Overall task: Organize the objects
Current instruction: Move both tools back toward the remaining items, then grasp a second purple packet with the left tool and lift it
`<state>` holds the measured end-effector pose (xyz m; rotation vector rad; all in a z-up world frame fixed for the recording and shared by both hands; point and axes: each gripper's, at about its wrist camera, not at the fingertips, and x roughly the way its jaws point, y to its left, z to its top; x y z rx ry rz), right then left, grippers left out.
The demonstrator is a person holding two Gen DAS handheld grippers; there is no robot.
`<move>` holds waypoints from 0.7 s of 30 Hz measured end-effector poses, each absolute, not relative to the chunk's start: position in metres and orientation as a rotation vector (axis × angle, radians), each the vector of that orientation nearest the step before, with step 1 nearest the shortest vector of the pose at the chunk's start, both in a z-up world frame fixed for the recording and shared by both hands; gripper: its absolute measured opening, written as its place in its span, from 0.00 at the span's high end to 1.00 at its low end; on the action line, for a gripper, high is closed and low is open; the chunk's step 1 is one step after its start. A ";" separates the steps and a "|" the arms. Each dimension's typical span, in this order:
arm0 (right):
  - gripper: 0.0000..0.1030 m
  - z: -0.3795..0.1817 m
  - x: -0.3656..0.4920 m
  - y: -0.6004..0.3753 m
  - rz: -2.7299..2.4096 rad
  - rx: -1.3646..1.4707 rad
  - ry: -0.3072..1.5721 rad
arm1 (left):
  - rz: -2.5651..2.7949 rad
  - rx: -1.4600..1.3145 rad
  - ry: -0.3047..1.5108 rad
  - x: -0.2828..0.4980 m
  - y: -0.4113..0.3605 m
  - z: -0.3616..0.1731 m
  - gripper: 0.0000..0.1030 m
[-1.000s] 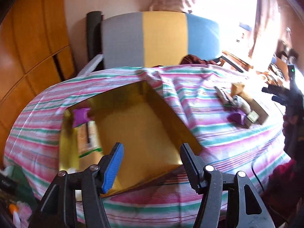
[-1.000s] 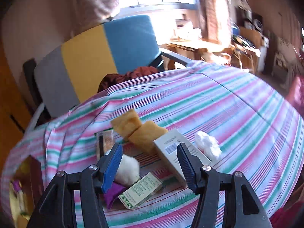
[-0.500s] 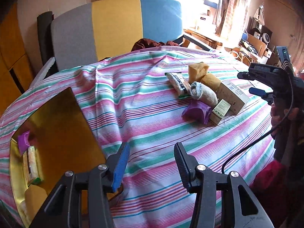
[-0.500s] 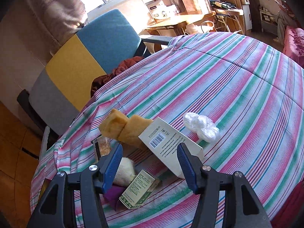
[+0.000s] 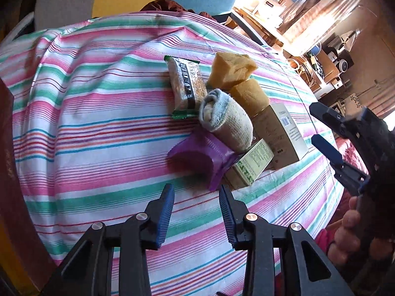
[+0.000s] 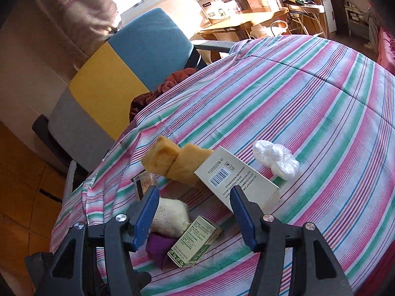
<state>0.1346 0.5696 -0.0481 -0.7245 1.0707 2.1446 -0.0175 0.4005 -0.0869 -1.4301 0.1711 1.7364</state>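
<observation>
Striped cloth (image 5: 103,128) is covering the table, with a pile of clutter lying just ahead of the left gripper (image 5: 196,209). Its jaws are closing with nothing between them, the purple packet (image 5: 200,157) sitting right beyond the tips. Narrowing too soon, they are risking shoving the packet into the green box (image 5: 251,165) touching it. The right gripper (image 6: 192,212) is hanging apart and empty above the rolled sock (image 6: 170,213).
</observation>
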 end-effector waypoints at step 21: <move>0.41 -0.051 0.137 0.574 2.153 -0.703 1.145 | 1.823 -1.466 0.261 -0.043 0.456 -0.105 0.35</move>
